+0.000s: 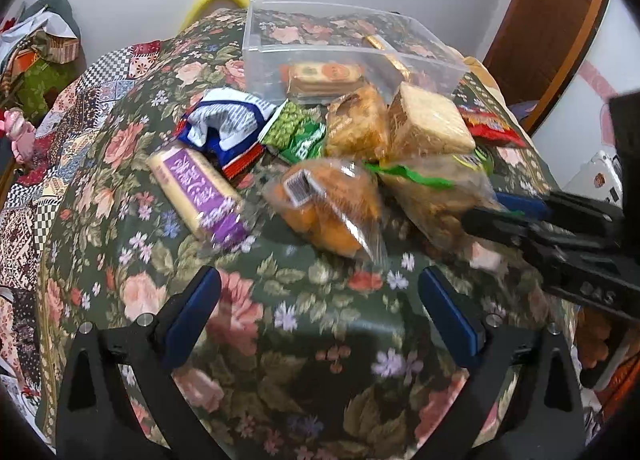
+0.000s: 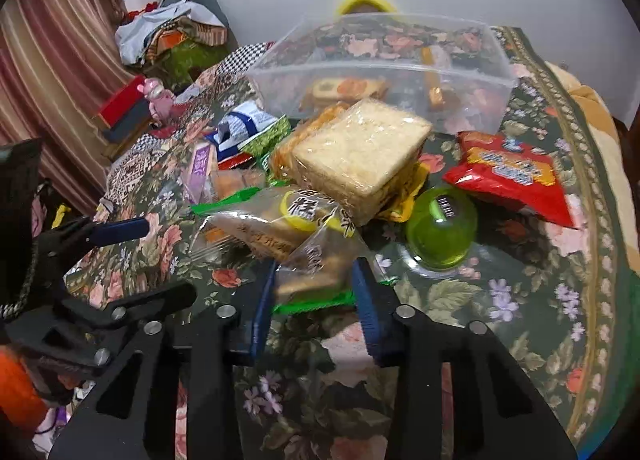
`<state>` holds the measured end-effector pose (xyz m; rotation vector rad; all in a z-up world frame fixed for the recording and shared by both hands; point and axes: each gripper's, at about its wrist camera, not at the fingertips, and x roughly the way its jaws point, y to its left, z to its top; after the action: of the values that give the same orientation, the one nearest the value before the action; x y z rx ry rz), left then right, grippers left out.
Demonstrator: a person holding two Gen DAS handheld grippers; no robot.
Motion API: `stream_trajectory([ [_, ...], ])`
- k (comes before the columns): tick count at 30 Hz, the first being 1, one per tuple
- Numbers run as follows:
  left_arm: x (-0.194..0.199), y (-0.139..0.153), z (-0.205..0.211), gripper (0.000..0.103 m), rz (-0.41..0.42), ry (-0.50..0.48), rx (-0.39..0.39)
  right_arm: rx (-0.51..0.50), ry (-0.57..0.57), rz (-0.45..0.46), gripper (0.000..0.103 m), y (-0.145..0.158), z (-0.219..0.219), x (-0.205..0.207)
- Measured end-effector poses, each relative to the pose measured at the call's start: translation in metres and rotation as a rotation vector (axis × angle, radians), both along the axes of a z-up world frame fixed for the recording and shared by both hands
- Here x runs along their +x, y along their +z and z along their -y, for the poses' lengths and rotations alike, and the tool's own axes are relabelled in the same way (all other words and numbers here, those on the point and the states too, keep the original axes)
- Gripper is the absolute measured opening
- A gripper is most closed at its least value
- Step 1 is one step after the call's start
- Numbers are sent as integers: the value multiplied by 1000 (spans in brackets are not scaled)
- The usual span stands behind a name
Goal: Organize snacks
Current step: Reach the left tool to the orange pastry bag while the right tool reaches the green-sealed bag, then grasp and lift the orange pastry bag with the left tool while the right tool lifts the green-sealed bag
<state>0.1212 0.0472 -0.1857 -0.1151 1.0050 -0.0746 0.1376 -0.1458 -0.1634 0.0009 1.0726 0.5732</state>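
A: The right gripper (image 2: 314,292) has its blue fingers (image 2: 262,308) drawn narrow onto a clear-wrapped cake packet with a green edge (image 2: 316,264), pressing it from both sides at the near edge of the snack pile.

B: And the left gripper (image 1: 320,292)?

A: Fingers wide, holding nothing, hovering over the floral tablecloth (image 1: 280,340) just short of the orange snack bag (image 1: 328,208).

B: So it's the pick-up step.

A: I'd judge so. Next, lift the packet clear without dragging its neighbours, then carry it over the wrapped bread slab (image 2: 360,156) to the clear plastic bin (image 2: 400,72) behind the pile, which already holds a few snacks.
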Motion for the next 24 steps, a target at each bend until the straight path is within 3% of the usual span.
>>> stream_trajectory([
  [15, 60, -22, 4, 100, -20, 75, -35, -10, -60, 4, 32, 6, 32, -2],
  [17, 63, -23, 5, 100, -11, 80, -33, 8, -56, -20, 42, 4, 32, 0],
  [19, 64, -24, 5, 90, 7, 78, -38, 24, -55, -28, 63, 4, 31, 0],
  [21, 63, -24, 5, 81, 12, 65, -37, 16, -53, -16, 70, 4, 28, 0],
  [24, 59, -23, 5, 79, 35, 50, -29, -18, -43, -20, 71, -2, 20, 5],
])
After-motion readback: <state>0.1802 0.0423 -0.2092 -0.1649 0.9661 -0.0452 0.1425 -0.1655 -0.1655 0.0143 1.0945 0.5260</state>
